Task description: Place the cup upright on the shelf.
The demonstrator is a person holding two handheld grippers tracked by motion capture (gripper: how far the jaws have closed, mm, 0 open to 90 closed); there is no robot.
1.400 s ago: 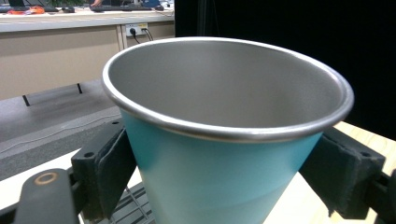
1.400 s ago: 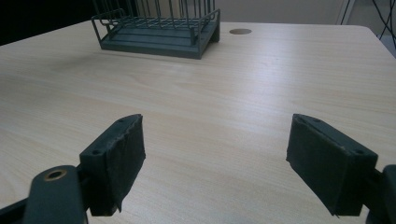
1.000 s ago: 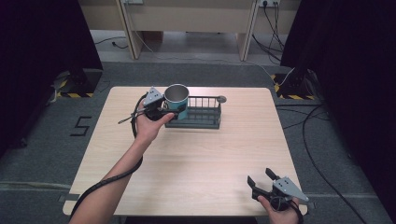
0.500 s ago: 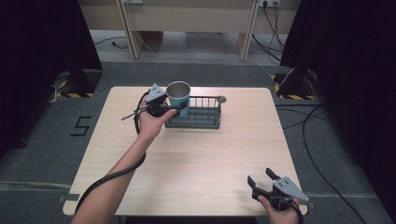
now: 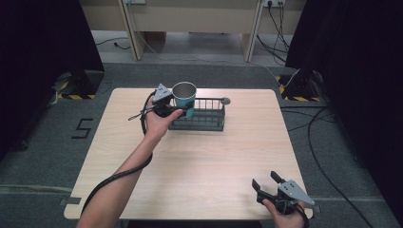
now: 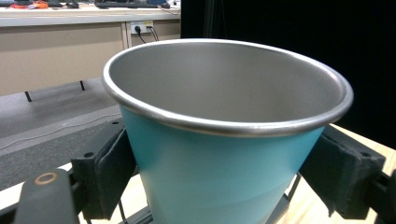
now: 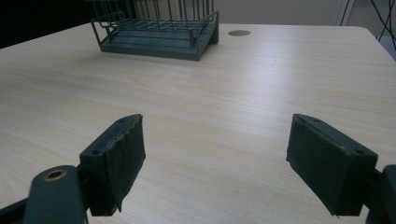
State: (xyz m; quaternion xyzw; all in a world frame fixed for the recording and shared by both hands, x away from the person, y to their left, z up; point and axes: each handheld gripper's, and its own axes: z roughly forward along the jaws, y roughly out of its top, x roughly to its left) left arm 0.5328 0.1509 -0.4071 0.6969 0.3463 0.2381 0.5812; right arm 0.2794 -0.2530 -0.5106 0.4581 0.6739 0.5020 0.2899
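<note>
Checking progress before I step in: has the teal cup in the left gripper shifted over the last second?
No real shift. The teal cup, clamped in the left gripper, sits at the same left end of the wire rack.

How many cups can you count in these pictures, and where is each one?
1. The cup, teal with a steel inside, is upright and clamped in the left gripper above the left end of the rack. The rack's wires might hide something small.
</note>
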